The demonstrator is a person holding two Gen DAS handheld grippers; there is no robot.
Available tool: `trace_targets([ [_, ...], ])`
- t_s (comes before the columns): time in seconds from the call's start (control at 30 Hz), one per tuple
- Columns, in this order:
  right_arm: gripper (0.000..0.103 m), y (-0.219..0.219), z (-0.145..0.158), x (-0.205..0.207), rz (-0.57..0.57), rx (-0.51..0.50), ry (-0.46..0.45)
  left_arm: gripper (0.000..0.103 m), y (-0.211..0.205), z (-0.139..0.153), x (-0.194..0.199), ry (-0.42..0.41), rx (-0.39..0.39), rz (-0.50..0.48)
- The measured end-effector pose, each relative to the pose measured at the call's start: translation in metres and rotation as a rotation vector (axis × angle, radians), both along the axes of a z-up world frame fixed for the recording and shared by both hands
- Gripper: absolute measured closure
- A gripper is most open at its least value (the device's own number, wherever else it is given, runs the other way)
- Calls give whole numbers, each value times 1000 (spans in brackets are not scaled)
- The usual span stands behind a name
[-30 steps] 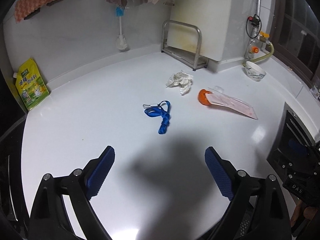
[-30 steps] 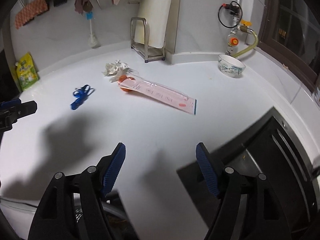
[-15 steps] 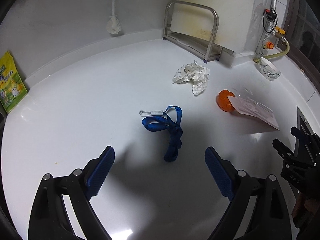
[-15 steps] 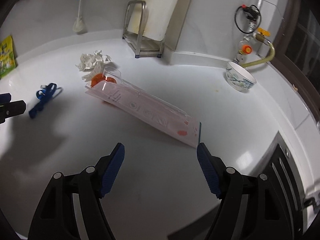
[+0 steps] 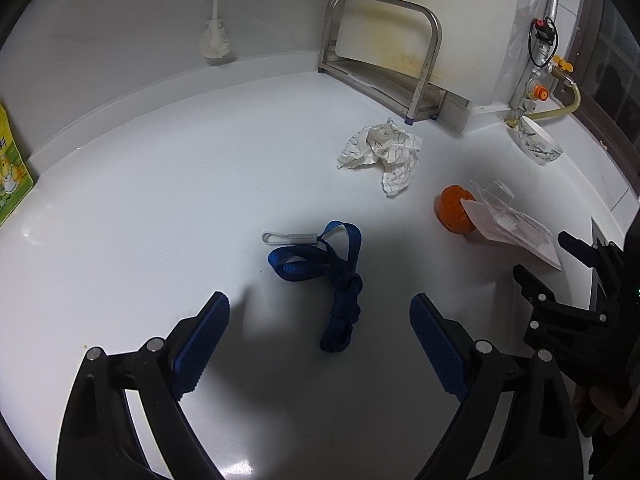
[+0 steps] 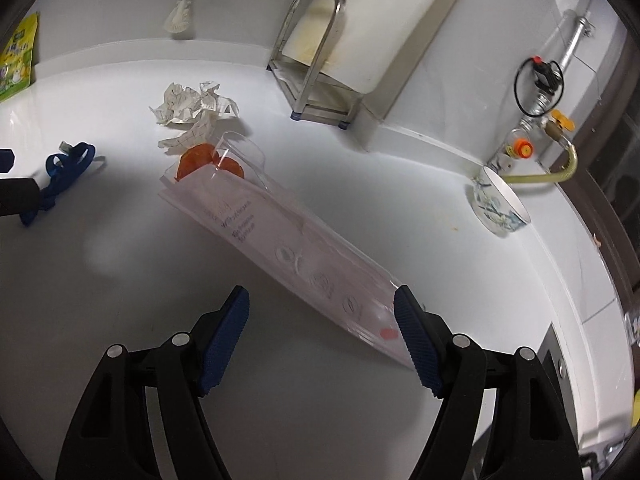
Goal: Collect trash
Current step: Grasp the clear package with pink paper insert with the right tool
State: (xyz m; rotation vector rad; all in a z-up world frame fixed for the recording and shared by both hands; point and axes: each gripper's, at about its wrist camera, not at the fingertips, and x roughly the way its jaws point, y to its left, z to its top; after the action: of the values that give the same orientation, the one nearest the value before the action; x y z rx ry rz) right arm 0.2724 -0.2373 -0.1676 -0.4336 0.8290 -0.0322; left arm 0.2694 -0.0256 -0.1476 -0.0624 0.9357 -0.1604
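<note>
A knotted blue strap point(image 5: 332, 276) with a small metal clip lies on the white counter, its near end between the tips of my open left gripper point(image 5: 320, 320). Crumpled paper point(image 5: 384, 152) lies beyond it, and an orange peel point(image 5: 452, 208) sits beside a long pink-and-clear plastic package point(image 6: 288, 248). My right gripper point(image 6: 322, 328) is open, low over the near end of that package, touching nothing. The strap point(image 6: 60, 172), paper point(image 6: 192, 108) and peel point(image 6: 200, 160) also show in the right wrist view. The right gripper's fingers point(image 5: 576, 276) show at the right edge of the left wrist view.
A metal rack point(image 5: 380, 60) with a cutting board stands at the back wall. A patterned bowl point(image 6: 500, 204) sits near the gas valve and hose point(image 6: 556, 148). A brush point(image 5: 216, 36) hangs on the wall. A yellow-green pouch point(image 5: 10, 176) stands far left. A dark stove edge point(image 6: 560, 364) is at right.
Both grippers have moved forward and lower. The left one has closed in on the blue strap, the right one on the plastic package. Both stayed open.
</note>
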Motion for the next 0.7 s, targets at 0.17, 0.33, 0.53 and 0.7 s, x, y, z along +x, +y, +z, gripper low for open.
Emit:
trace_targets([
  [0.17, 31, 9, -3, 10, 31, -75, -28, 13, 1, -2, 4, 4, -12, 1],
  [0.33, 32, 17, -5, 18, 68, -127, -48, 13, 1, -3, 8, 8, -17, 4],
  [0.53, 34, 18, -4, 24, 94, -115, -49, 13, 1, -4, 12, 12, -27, 9],
  [0.7, 57, 19, -7, 27, 102, -111, -29, 13, 2, -6, 13, 16, -36, 13],
])
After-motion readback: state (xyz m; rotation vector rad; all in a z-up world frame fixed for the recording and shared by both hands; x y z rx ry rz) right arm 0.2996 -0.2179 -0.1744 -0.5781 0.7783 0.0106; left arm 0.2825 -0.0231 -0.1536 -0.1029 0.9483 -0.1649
